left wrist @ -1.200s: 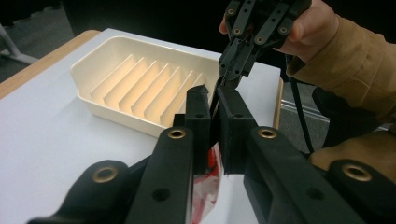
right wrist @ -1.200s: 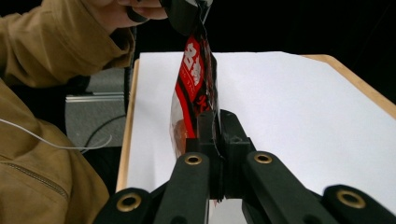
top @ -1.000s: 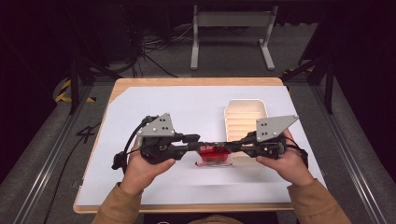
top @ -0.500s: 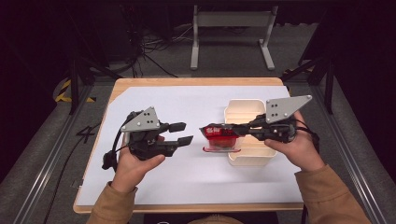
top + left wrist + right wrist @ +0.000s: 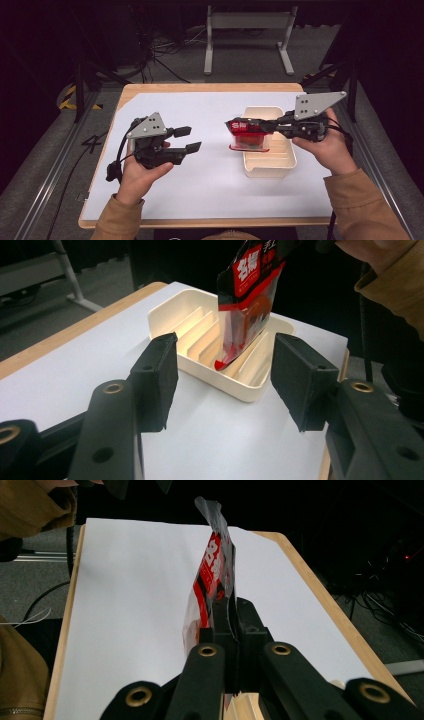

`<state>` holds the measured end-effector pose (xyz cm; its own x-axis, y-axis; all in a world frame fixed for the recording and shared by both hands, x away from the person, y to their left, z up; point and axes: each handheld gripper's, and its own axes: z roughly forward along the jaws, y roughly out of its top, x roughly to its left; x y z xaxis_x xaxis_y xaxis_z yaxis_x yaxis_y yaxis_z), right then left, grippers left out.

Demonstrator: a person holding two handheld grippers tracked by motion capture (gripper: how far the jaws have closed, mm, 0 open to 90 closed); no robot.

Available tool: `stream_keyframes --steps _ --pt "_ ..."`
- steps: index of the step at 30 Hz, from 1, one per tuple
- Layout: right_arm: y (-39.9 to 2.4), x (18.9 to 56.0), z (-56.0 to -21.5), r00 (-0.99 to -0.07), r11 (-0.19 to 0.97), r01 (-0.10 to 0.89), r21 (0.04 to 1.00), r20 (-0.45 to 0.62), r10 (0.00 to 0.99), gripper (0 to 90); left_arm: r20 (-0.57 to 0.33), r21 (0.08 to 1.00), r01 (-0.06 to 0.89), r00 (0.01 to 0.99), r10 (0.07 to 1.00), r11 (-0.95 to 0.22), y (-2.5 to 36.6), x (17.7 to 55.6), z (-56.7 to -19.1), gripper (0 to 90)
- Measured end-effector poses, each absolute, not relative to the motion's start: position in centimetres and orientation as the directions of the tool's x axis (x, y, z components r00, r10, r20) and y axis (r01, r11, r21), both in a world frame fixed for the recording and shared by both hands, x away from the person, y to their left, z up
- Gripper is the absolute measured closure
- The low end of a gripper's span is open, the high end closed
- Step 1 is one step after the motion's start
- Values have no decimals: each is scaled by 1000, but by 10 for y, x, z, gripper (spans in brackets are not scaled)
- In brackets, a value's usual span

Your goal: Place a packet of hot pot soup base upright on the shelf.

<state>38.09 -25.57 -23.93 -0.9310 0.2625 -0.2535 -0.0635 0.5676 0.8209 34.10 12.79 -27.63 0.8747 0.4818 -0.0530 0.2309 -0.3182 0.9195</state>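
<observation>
One red packet (image 5: 247, 137) clamped in my right gripper (image 5: 235, 123), hanging upright, bottom edge over cream tray (image 5: 270, 167) slots; left gripper (image 5: 187, 140) jaws just opened, empty, well left.

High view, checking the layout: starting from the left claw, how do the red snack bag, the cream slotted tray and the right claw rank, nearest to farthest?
From the left claw, empty at the left of the white mat:
1. Red snack bag, mid-table, over the tray's left edge.
2. Cream slotted tray, right of centre.
3. Right claw: pinching the bag, so too close to call against it.
</observation>
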Motion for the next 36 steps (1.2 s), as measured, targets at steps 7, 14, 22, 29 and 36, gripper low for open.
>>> stream_keyframes --steps 7,14,22,29,36 --pt "-268 393 -240 -922 574 -61 817 -267 281 891 -52 919 239 861 506 -312 134 342 -278 447" --pt "-281 405 -243 -913 569 -31 822 -255 318 891 -60 917 253 852 520 -309 137 342 -280 447" --pt "-295 417 -248 -903 553 -6 833 -241 354 891 -65 915 263 844 533 -304 139 344 -282 447" --pt "-304 425 -252 -897 541 -2 841 -240 370 891 -71 915 268 842 534 -301 140 345 -282 446" --pt "-309 436 -260 -898 544 -6 839 -244 366 891 -82 913 280 839 538 -298 141 346 -283 446"
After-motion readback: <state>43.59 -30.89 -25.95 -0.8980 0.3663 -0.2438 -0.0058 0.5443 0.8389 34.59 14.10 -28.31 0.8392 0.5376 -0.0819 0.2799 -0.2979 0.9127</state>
